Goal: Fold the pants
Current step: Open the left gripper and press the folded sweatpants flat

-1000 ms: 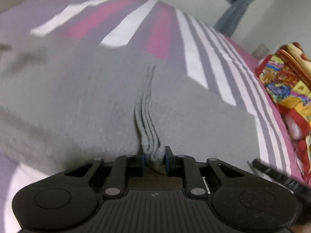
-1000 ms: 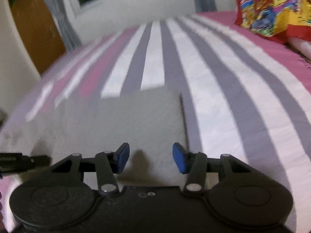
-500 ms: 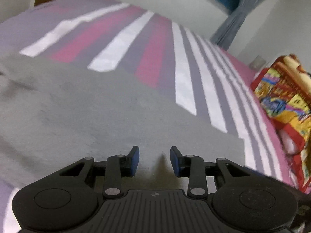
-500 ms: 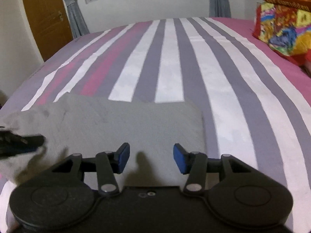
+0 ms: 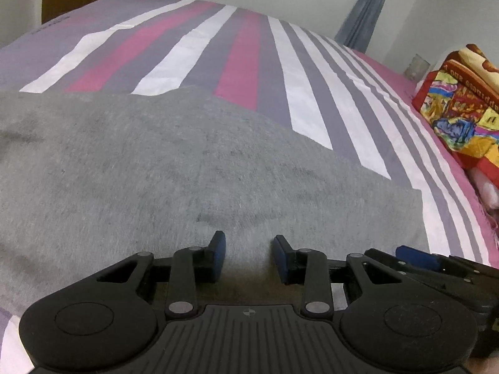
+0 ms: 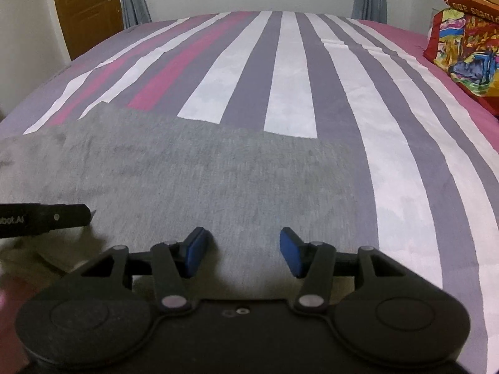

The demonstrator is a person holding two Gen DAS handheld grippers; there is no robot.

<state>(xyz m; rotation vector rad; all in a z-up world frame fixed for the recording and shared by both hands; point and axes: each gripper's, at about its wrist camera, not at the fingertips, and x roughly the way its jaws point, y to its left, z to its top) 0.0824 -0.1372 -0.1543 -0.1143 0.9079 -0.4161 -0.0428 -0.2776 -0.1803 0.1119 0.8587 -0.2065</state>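
Observation:
Grey pants (image 5: 187, 168) lie flat in a folded rectangle on the striped bed, also in the right wrist view (image 6: 199, 180). My left gripper (image 5: 248, 251) is open and empty, just above the near edge of the fabric. My right gripper (image 6: 243, 246) is open and empty, over the near right part of the pants. The right gripper's finger shows at the lower right of the left wrist view (image 5: 418, 257); the left gripper's finger shows at the left edge of the right wrist view (image 6: 46, 219).
The bed (image 6: 293, 93) has pink, white and grey stripes. A colourful pillow (image 5: 461, 109) lies at the right, also in the right wrist view (image 6: 467, 46). A wooden door (image 6: 84, 3) and grey curtains stand beyond the bed.
My left gripper let go of the pinched grey fabric and opened; the pants now lie flat. Both grippers have drawn back and up a little.

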